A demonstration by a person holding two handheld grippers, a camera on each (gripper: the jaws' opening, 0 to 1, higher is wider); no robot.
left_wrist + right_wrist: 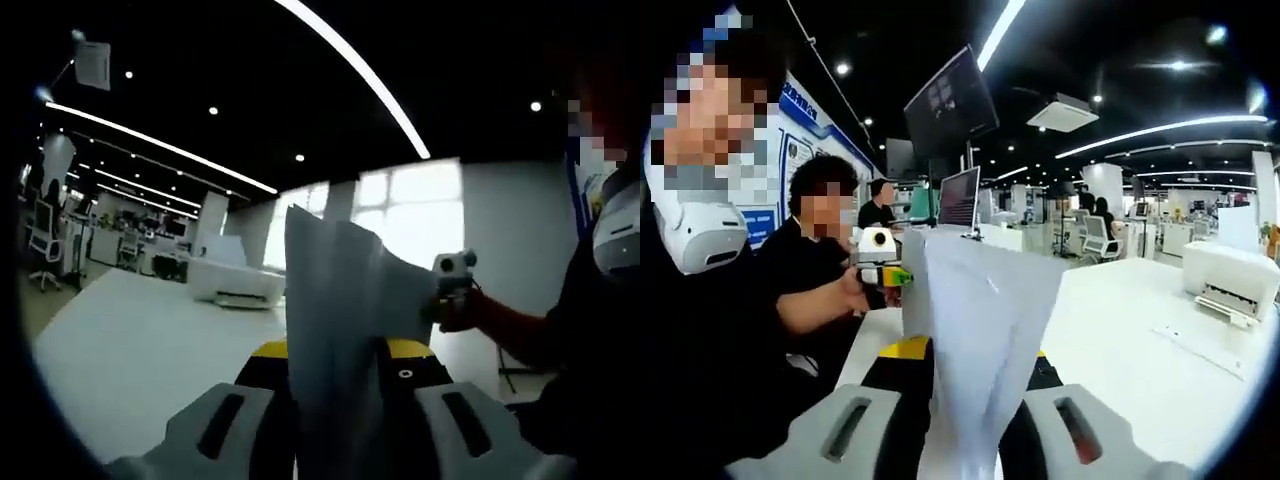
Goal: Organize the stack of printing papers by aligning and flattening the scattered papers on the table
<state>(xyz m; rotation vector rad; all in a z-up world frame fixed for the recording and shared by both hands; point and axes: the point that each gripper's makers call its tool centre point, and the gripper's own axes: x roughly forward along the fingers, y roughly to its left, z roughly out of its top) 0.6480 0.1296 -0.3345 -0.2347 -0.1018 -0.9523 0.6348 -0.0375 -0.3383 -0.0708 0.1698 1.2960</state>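
Papers (335, 320) held upright mid-frame above the white table (140, 350), left gripper (335, 420) and right gripper (965, 420) each clamped on an edge; aligning looks underway, flattening on the table still to come.

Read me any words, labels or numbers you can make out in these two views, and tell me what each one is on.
None can be read.
Blue wall board: printed lines, too small and blurred.
Hanging monitor: screen content blurred.
Laptop screen: blurred.
Printing papers held in each tool: no legible print.
White printer: no label legible.
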